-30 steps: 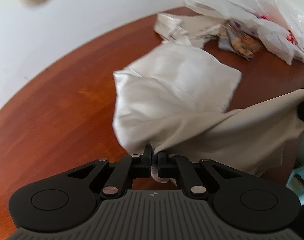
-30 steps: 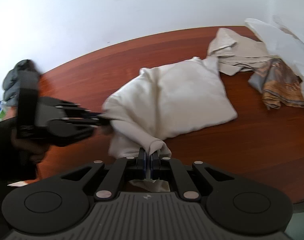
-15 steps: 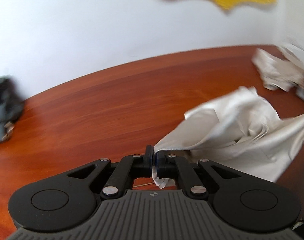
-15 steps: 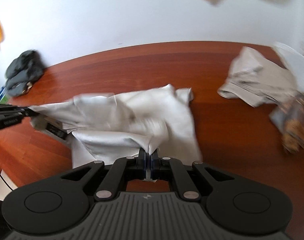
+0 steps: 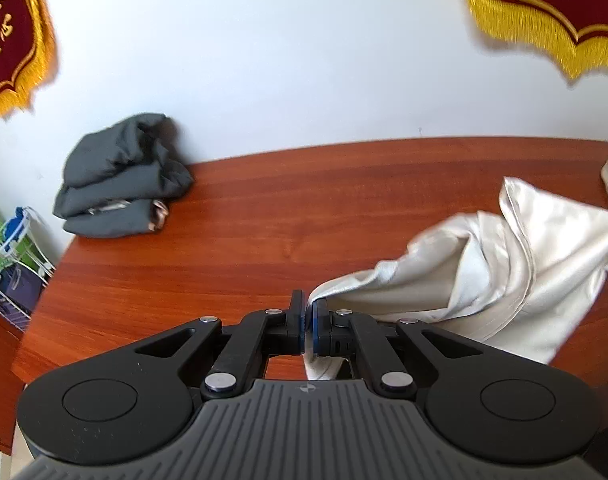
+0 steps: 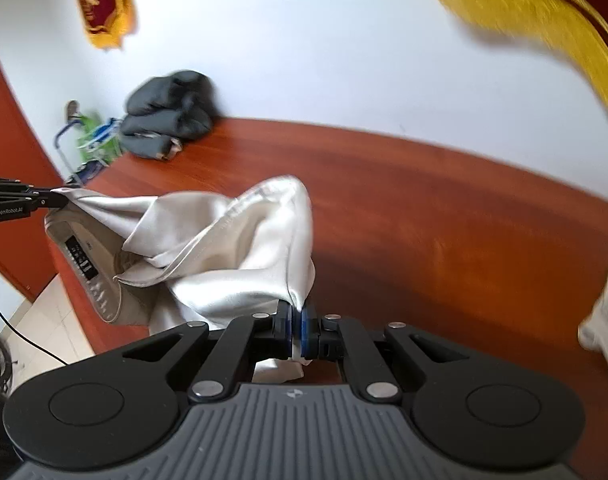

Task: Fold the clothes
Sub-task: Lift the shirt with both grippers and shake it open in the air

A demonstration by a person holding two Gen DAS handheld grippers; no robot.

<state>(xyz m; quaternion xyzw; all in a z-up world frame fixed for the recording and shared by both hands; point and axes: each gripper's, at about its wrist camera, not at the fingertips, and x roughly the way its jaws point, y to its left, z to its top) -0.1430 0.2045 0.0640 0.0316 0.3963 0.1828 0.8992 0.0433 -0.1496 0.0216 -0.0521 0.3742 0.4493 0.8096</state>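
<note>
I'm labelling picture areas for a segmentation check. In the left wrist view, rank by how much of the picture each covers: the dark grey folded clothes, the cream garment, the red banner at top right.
1. cream garment, clamped in the left gripper, nearest the camera
2. dark grey folded clothes and red banner: too alike to rank, and the banner is cut off by the frame.

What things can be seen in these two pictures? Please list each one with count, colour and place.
garment: one, cream, held above the table between both claws
table: one, red-brown wood, against the wall
dark clothes: one folded pile, grey, far left corner of the table
pale cloth: one, off-white, right edge of the table
banners: two, dark red with gold fringe, on the wall
rack: one, white wire, left of the table
left claw: one, black, shut on garment
right claw: one, black, shut on garment
</note>
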